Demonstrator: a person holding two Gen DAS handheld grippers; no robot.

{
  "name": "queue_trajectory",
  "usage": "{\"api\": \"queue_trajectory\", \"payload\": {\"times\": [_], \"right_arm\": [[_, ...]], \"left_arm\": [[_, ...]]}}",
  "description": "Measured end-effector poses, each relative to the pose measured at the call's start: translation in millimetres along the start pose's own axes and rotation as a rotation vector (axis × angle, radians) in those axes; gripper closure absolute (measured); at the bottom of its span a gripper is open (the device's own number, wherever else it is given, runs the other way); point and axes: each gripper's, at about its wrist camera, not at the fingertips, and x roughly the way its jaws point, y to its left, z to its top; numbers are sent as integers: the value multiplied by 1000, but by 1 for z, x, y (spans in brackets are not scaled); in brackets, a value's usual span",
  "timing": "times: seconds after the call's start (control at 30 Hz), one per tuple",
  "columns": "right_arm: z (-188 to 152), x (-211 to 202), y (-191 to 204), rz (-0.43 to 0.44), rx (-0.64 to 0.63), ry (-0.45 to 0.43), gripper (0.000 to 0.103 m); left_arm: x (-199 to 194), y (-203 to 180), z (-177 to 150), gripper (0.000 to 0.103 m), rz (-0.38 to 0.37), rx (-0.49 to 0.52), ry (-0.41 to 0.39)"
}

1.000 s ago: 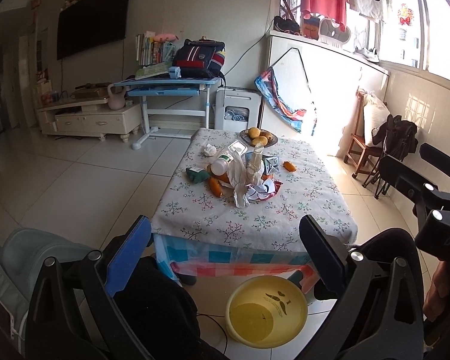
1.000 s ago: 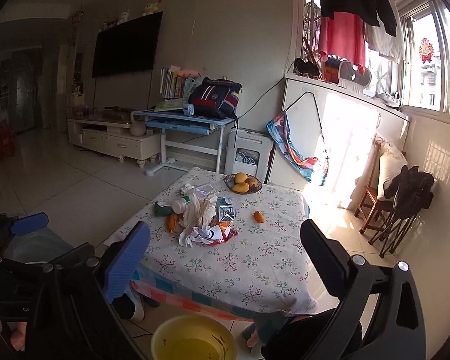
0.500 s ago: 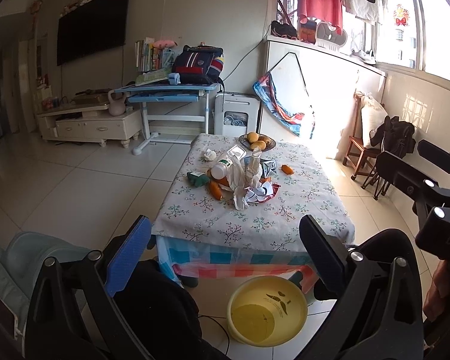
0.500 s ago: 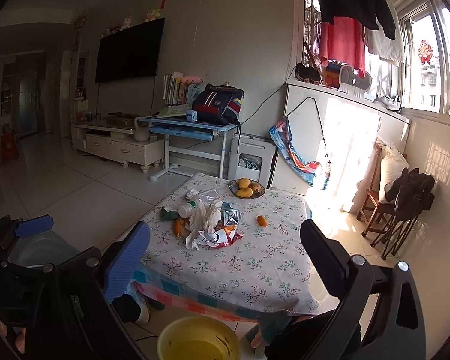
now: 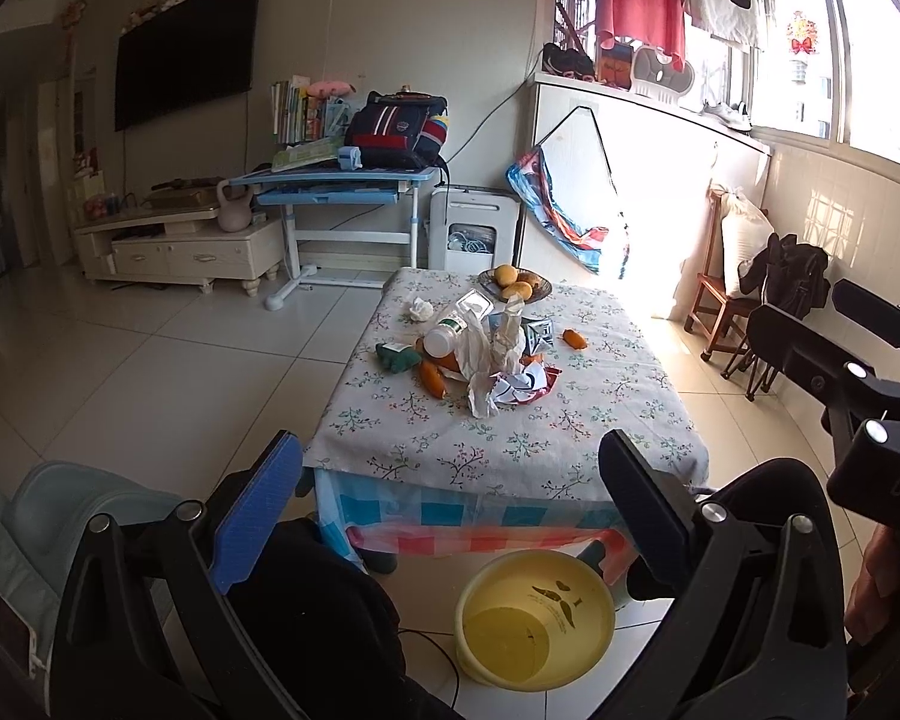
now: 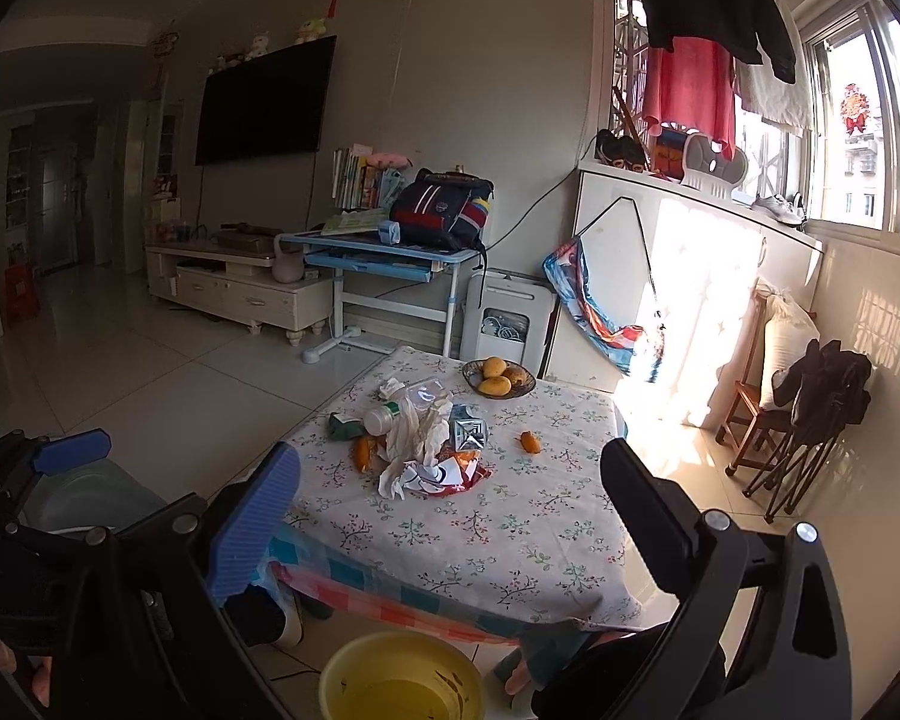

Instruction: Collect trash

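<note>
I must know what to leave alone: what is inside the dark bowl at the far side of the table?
The dark bowl holds yellow-orange fruits, about three showing. Whatever lies beneath them at the bottom is covered.

Pale tiled floor (image 5: 150,360) under a grey wall (image 6: 480,60) with a dark television (image 5: 186,69) — a white cabinet (image 5: 192,246) and blue desk (image 5: 342,186) stand below. Sunlight pours through the right-hand window (image 6: 858,138) — a wooden chair (image 5: 720,306) sits beneath it.
</note>
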Motion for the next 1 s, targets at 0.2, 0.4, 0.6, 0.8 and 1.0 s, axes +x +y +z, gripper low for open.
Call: {"api": "queue_trajectory", "payload": {"times": [0.2,0.4,0.6,0.8,1.0], "right_arm": [[0,-1,0,1,0,0,7],[-1,-1,0,1,1,0,7],[0,6,0,14,8,14,7],[-3,32,-11,29,29,58,7],[-6,60,-18,40,24,99,7]], "left_arm": [[1,0,0,7,-1,0,0],[1,1,-1,7,-3,-1,1],[5,4,-1,7,0,-4,15],[34,4,5,7,16,-10,63],[66,2,14,7,11,-10,90]]}}
